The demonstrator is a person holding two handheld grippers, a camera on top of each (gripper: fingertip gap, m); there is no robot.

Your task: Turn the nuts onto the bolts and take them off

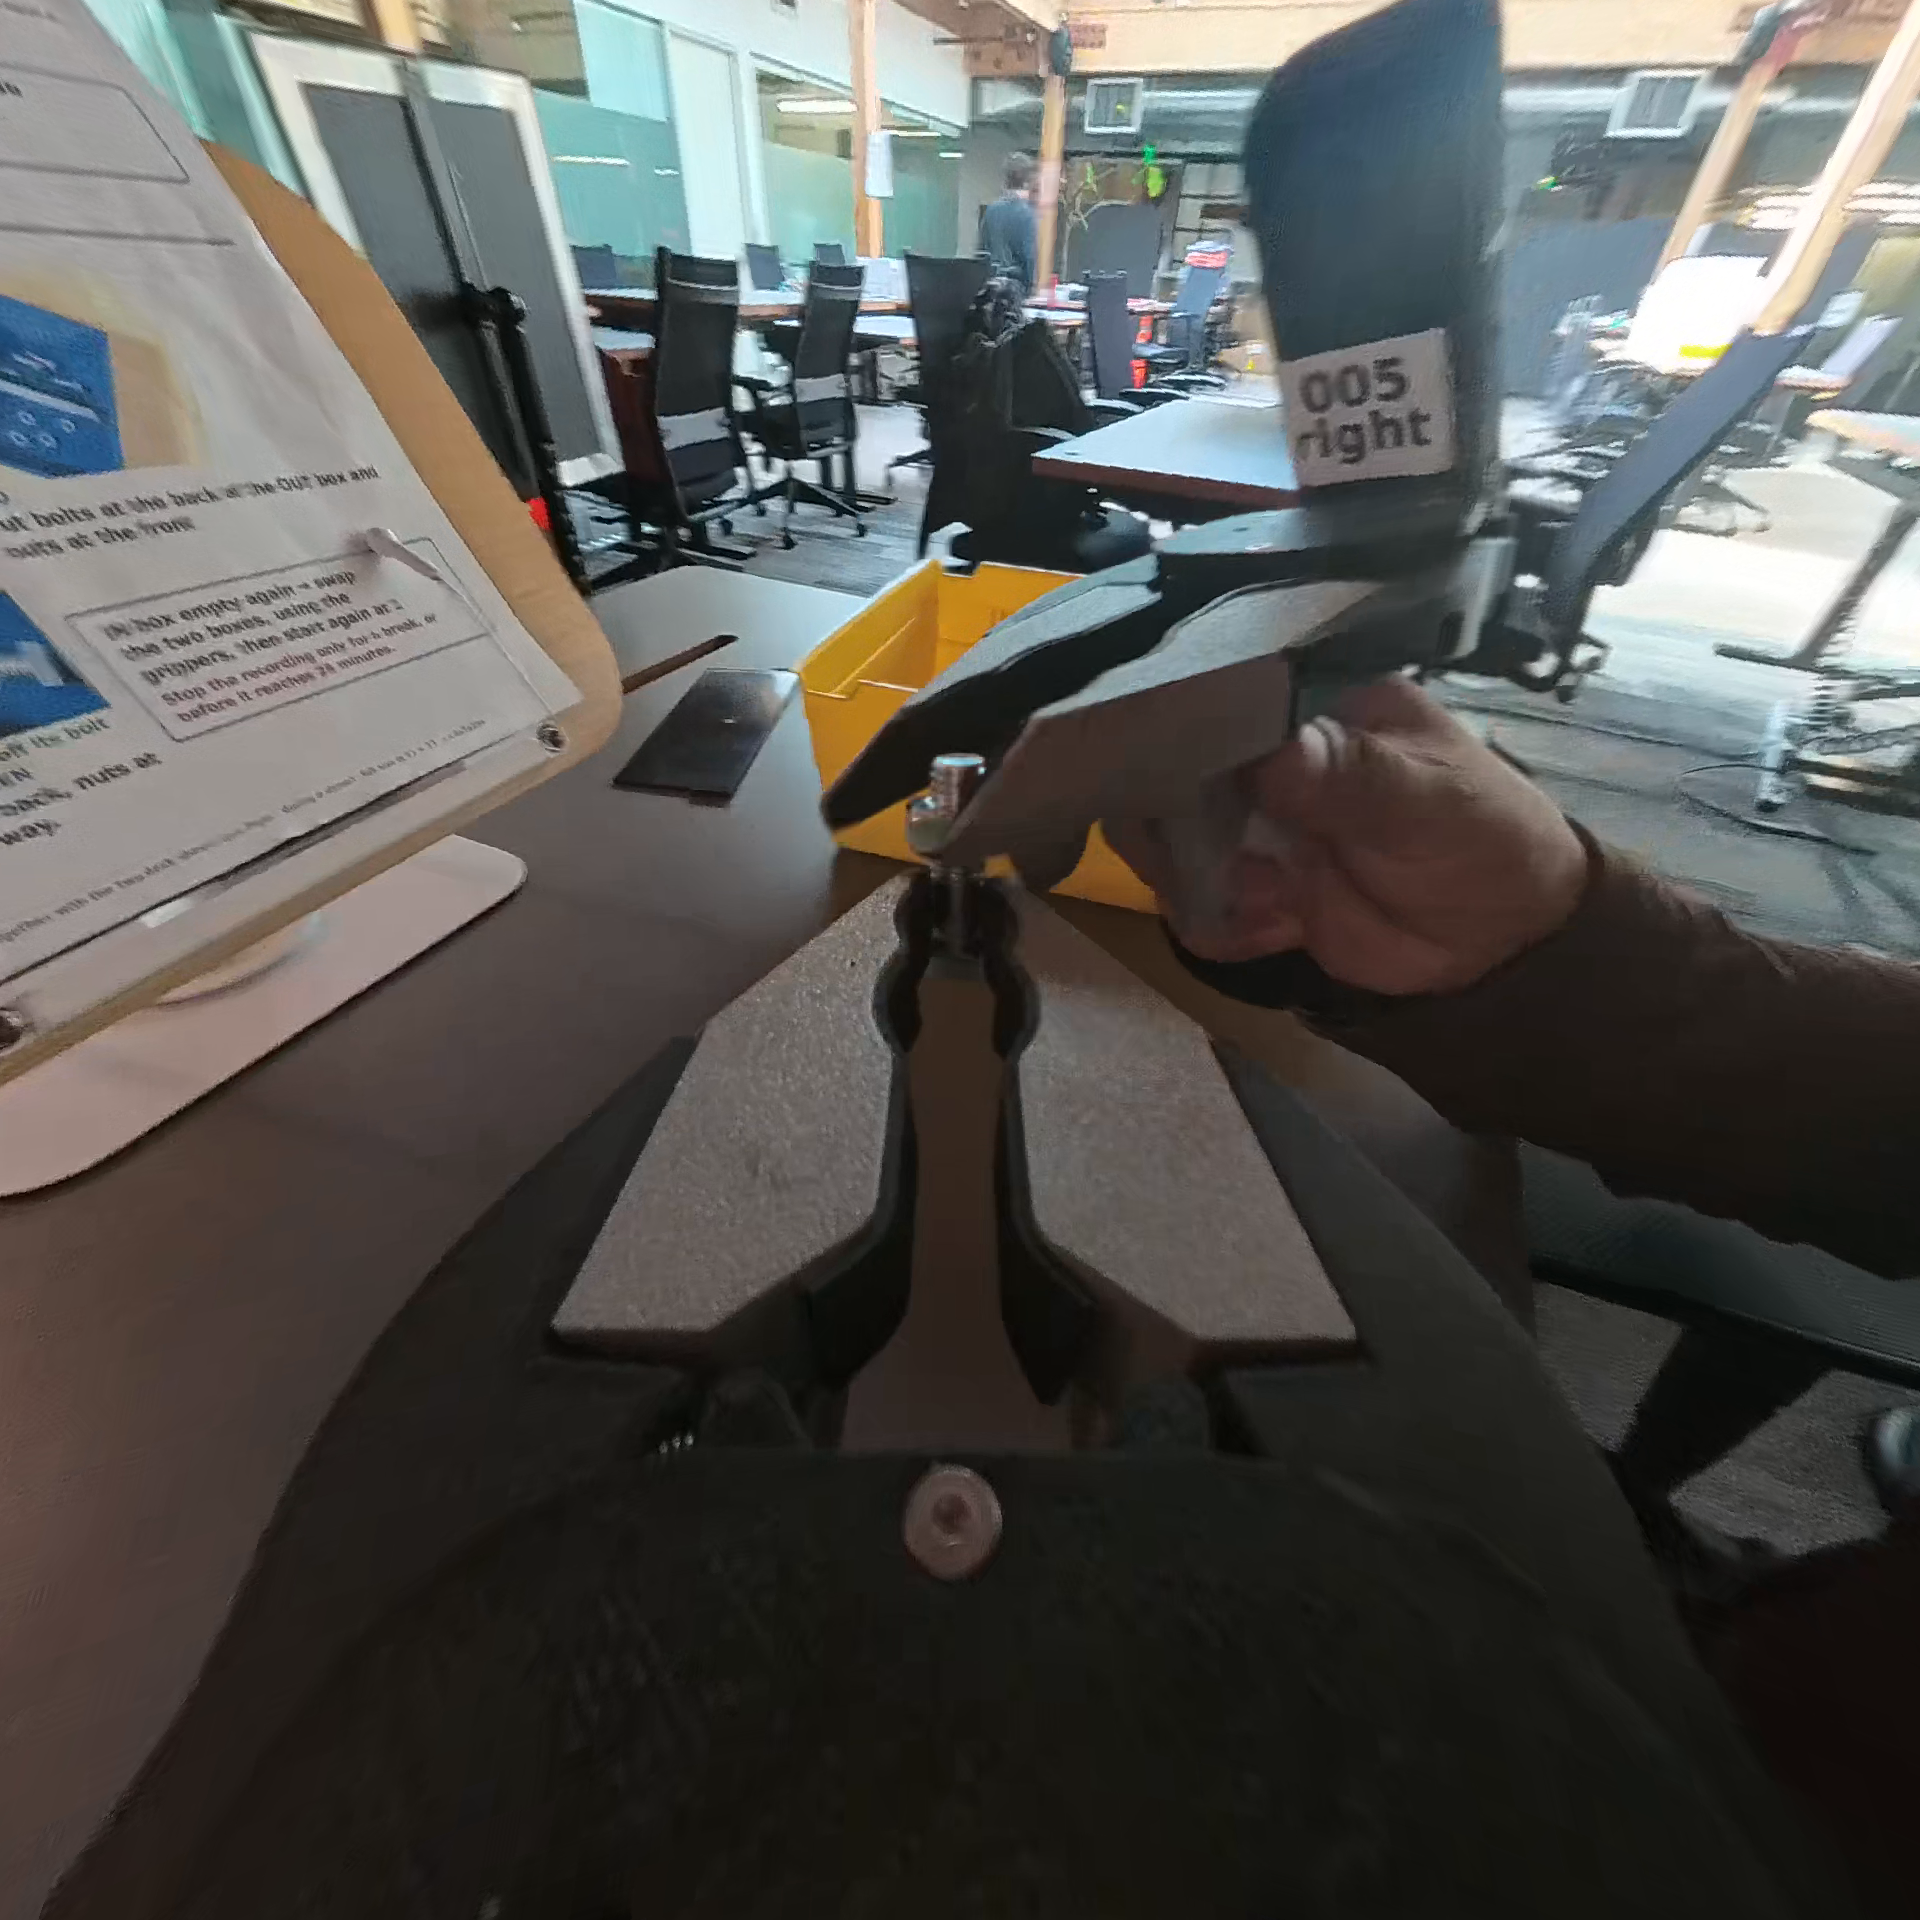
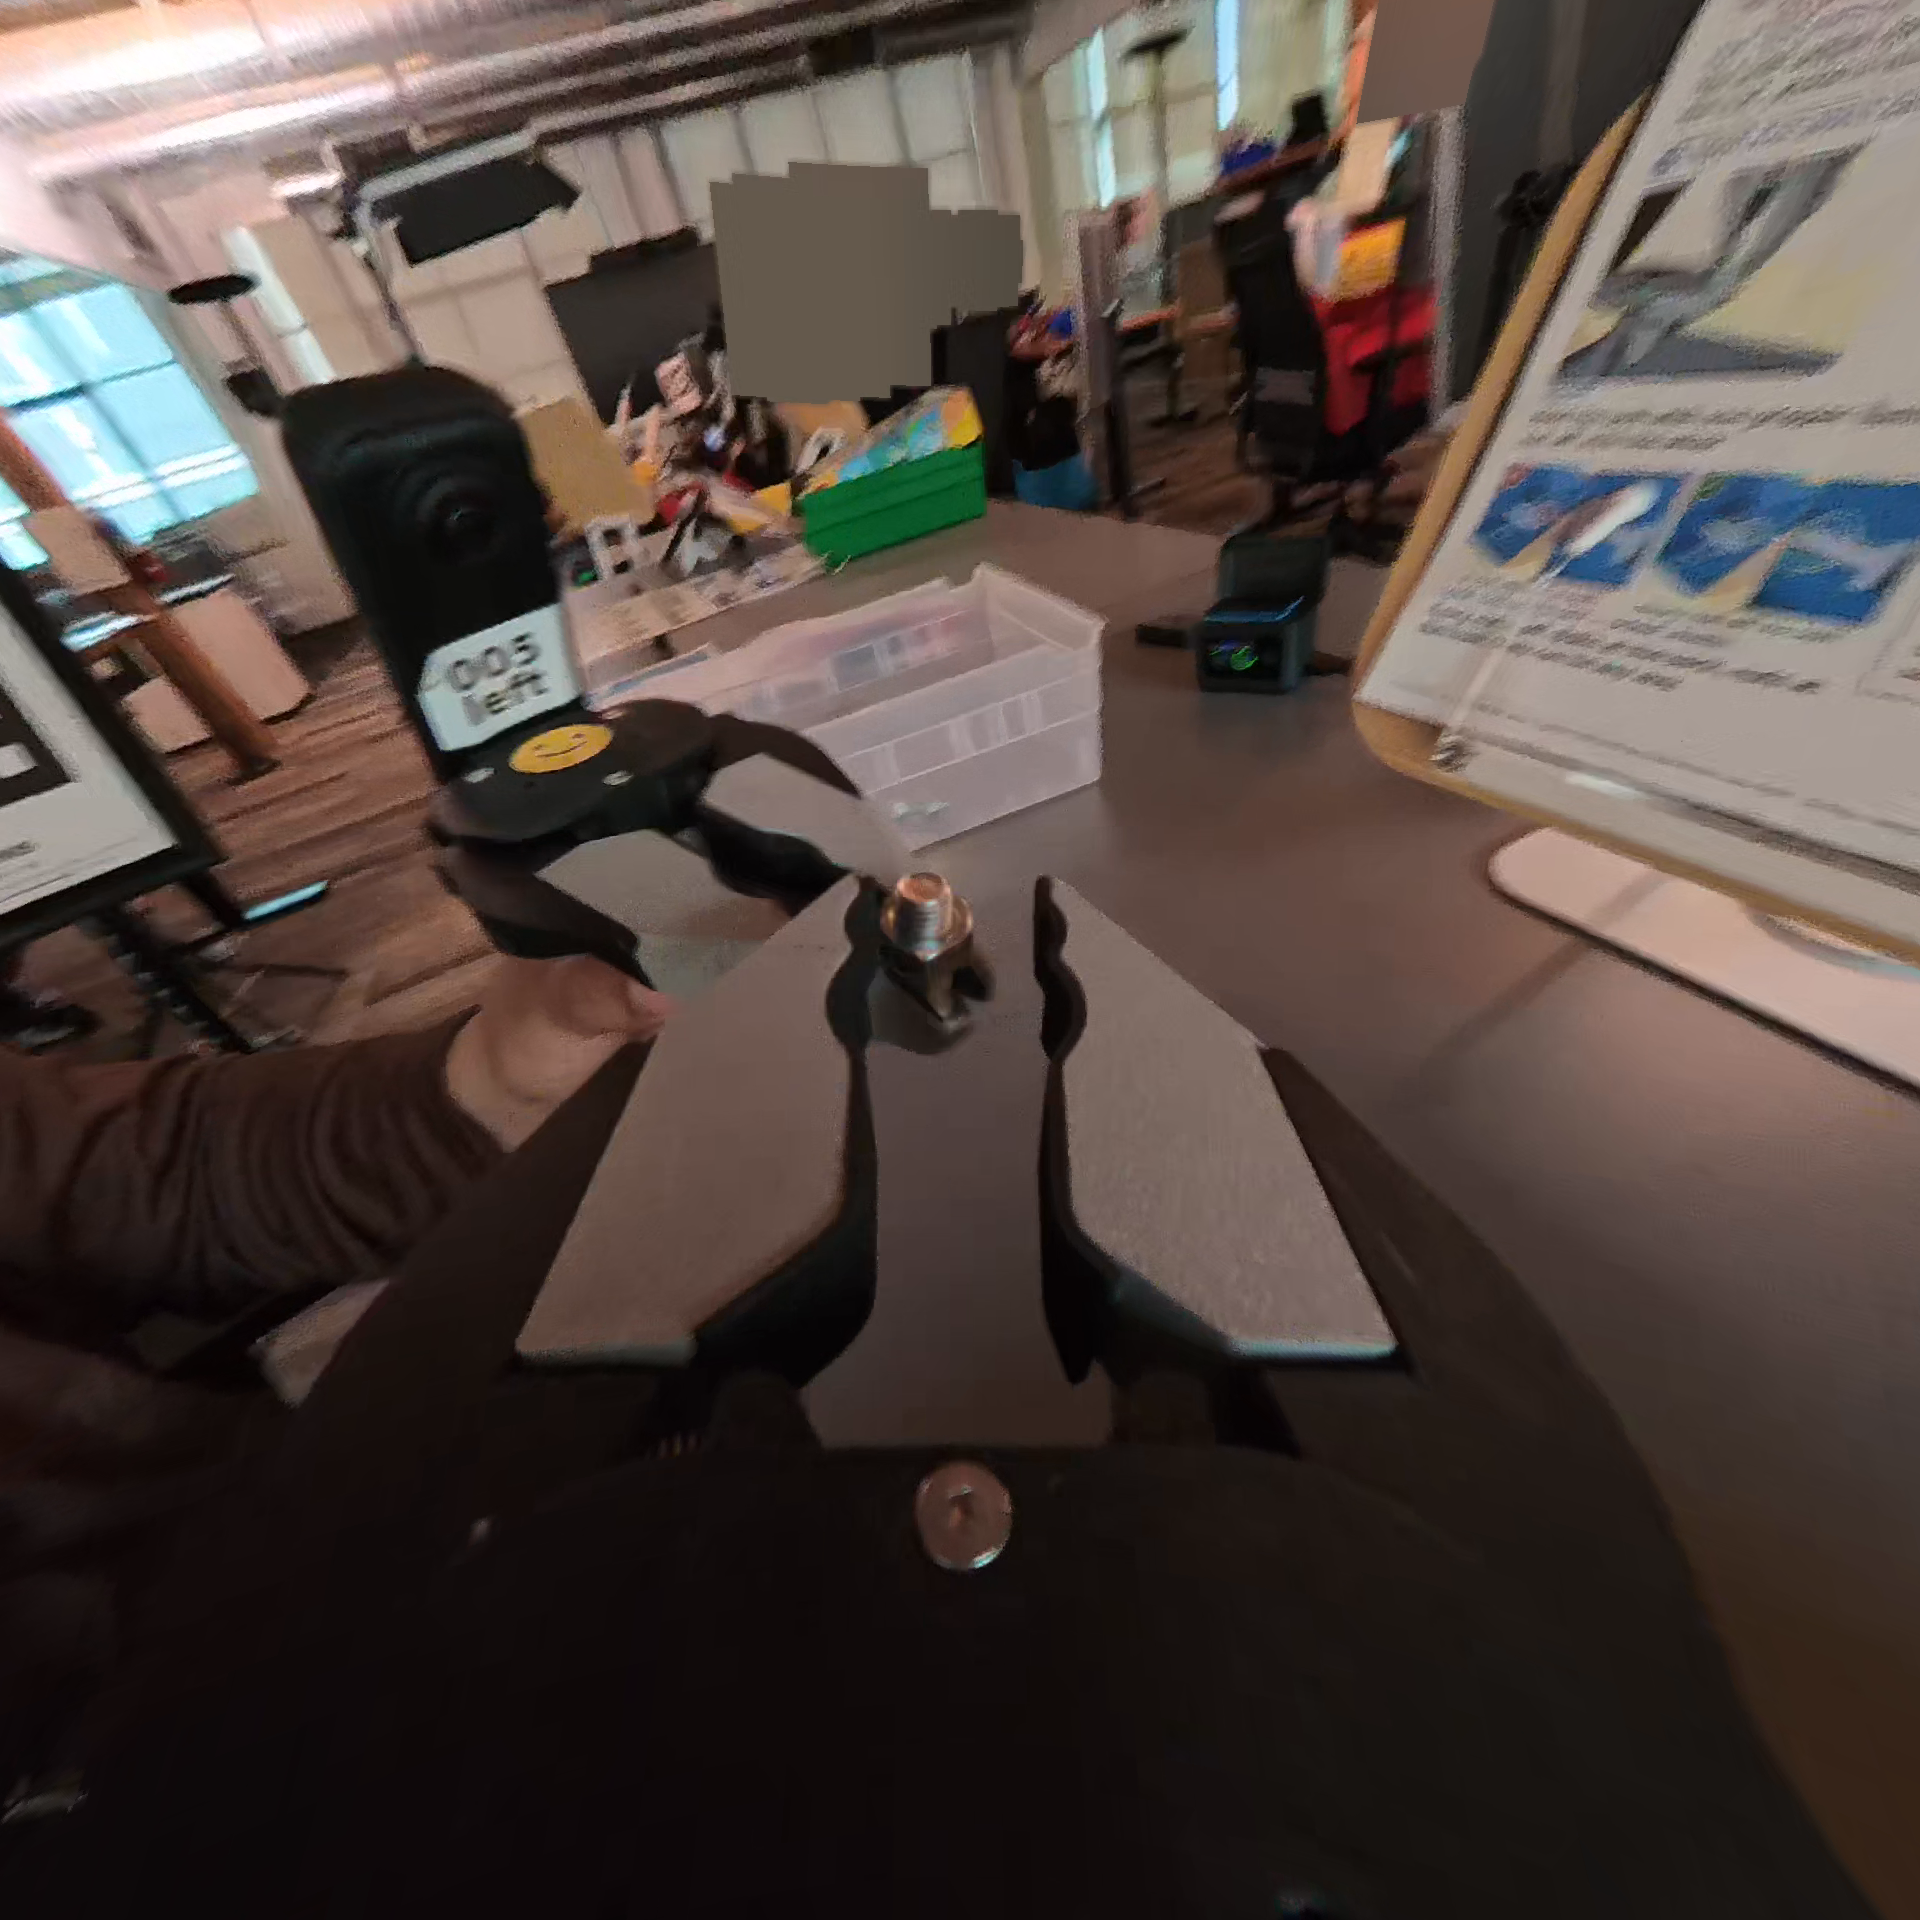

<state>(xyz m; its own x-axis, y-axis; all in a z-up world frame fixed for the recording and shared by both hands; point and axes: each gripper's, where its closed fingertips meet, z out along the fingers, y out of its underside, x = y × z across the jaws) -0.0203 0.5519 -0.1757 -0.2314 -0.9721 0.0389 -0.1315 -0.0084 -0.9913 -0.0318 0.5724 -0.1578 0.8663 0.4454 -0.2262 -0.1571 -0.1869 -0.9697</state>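
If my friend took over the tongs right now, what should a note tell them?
Left tongs: shut on the bolt, holding it upright above the table.
Right tongs: open, tips on either side of the nut, not squeezing it.
The nut is on the bolt's thread, with thread showing on both sides of it.
Yellow bin sits just behind; clear box farther off.
I cannot tell whether the nut is going on or coming off. Left: grip the nut and turn it.
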